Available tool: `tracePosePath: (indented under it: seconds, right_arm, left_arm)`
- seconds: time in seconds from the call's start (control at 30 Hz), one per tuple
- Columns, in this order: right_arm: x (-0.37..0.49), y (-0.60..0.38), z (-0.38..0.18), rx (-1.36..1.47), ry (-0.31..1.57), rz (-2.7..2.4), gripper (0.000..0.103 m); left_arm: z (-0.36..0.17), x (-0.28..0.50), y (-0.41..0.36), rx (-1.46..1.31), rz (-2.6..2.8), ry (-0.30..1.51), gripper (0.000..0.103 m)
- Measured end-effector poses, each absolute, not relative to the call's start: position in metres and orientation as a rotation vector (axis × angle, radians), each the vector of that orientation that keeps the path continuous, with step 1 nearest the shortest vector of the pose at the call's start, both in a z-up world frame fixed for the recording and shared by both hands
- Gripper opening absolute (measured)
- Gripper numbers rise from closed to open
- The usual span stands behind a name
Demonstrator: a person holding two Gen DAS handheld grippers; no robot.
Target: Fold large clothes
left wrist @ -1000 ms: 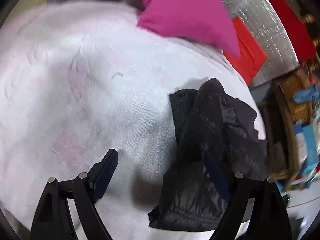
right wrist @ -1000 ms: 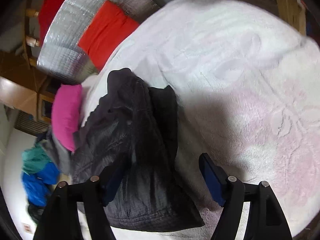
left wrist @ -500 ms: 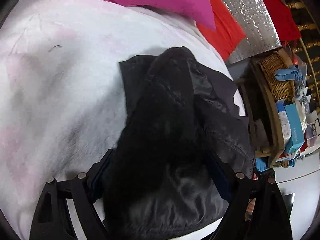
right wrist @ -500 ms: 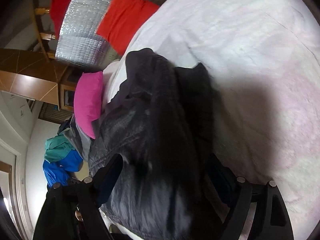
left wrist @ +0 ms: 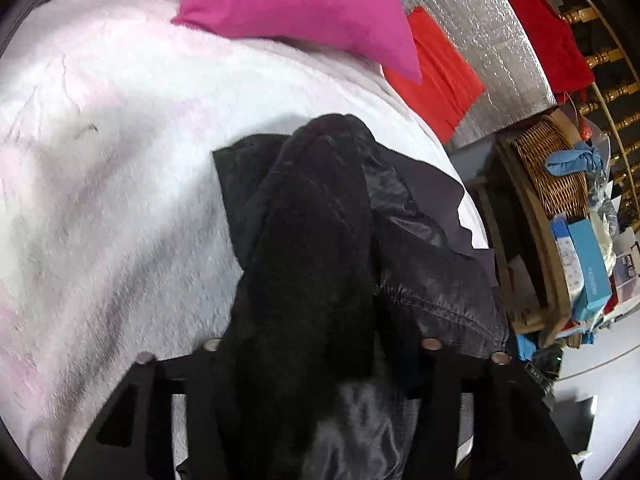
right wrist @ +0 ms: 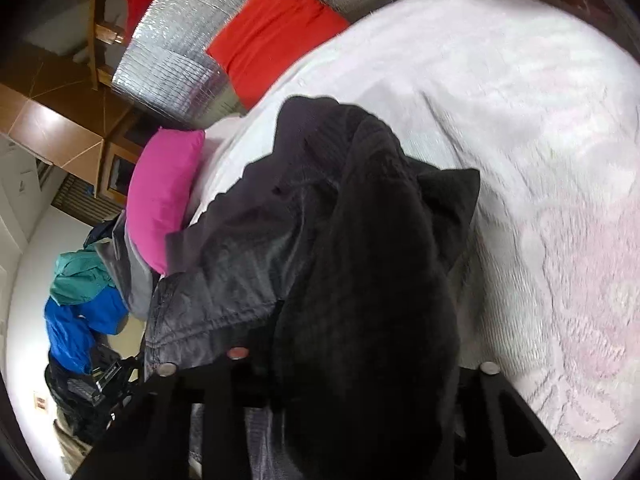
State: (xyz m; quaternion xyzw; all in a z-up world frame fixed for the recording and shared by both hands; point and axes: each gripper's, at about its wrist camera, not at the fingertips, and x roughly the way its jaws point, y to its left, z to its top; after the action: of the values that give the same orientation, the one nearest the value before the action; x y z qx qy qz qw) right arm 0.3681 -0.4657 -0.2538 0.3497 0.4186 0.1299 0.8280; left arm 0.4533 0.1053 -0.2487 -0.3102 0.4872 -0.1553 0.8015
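The fold is hardly begun, by the look of it. The black jacket (left wrist: 320, 240) is lying bunched on the white-and-pink blanket (left wrist: 112, 184) that is covering the bed, with a fleecy ridge standing up along its middle and shiny quilted fabric spilling off to one side, so no flat panel or clean crease is showing yet. I judge that spreading and smoothing are what is left before any real fold.

Seen from the left wrist, the jacket is sitting close to the right-hand edge of the bed, with bare blanket running away to its left. Its long axis is running from the camera toward the pink pillow (left wrist: 304, 8) at the far edge, the narrow rounded end pointing that way and the wider bulk lying near. The left gripper (left wrist: 320, 356) is sitting with cloth heaped between its fingers; the pads are hidden, so I cannot tell whether it is clamping.

From the right wrist the jacket (right wrist: 360, 248) is stretching away toward the far edge, its fleecy ridge pointing at the red cushion (right wrist: 272, 28). The right gripper (right wrist: 360, 368) is likewise buried in fabric, with fingertips covered, so its grip cannot be told either.
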Motion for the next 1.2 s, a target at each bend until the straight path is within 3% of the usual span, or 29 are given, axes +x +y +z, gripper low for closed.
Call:
tracePosePath:
  seconds: [0.07, 0.27, 0.3, 0.33, 0.4, 0.47, 0.57, 0.7, 0.9, 1.2]
  right_arm:
    - [0.371, -0.458, -0.239, 0.682, 0.837, 0.248, 0.031]
    - [0.384, -0.449, -0.215, 0.655, 0.7, 0.197, 0.03]
    - [0.389, -0.448, -0.221, 0.653, 0.721, 0.184, 0.03]
    - [0.395, -0.448, -0.231, 0.66, 0.762, 0.163, 0.031]
    - [0.398, -0.455, -0.243, 0.723, 0.815, 0.142, 0.043]
    - [0.395, -0.463, -0.243, 0.775, 0.832, 0.143, 0.047]
    - [0.375, -0.474, -0.232, 0.781, 0.806, 0.113, 0.062]
    - [0.339, -0.489, -0.22, 0.817, 0.762, 0.084, 0.064]
    - [0.281, -0.487, -0.212, 0.893, 0.722, 0.178, 0.075]
    - [0.299, -0.425, -0.263, 1.078, 0.908, 0.273, 0.075]
  left_arm:
    - [-0.243, 0.455, 0.106, -0.656, -0.318, 1.017, 0.038]
    - [-0.228, 0.464, 0.101, -0.583, -0.257, 0.921, 0.037]
    - [-0.232, 0.469, 0.097, -0.542, -0.221, 0.938, 0.039]
    - [-0.236, 0.473, 0.093, -0.507, -0.193, 0.962, 0.047]
    - [-0.24, 0.478, 0.085, -0.49, -0.157, 0.989, 0.06]
    - [-0.236, 0.477, 0.083, -0.478, -0.153, 1.005, 0.063]
    - [-0.224, 0.47, 0.08, -0.412, -0.129, 1.008, 0.064]
    - [-0.204, 0.439, 0.096, -0.353, -0.06, 0.949, 0.068]
    - [-0.185, 0.377, 0.104, -0.347, -0.083, 0.821, 0.079]
    - [-0.236, 0.377, 0.092, -0.619, -0.224, 1.047, 0.08]
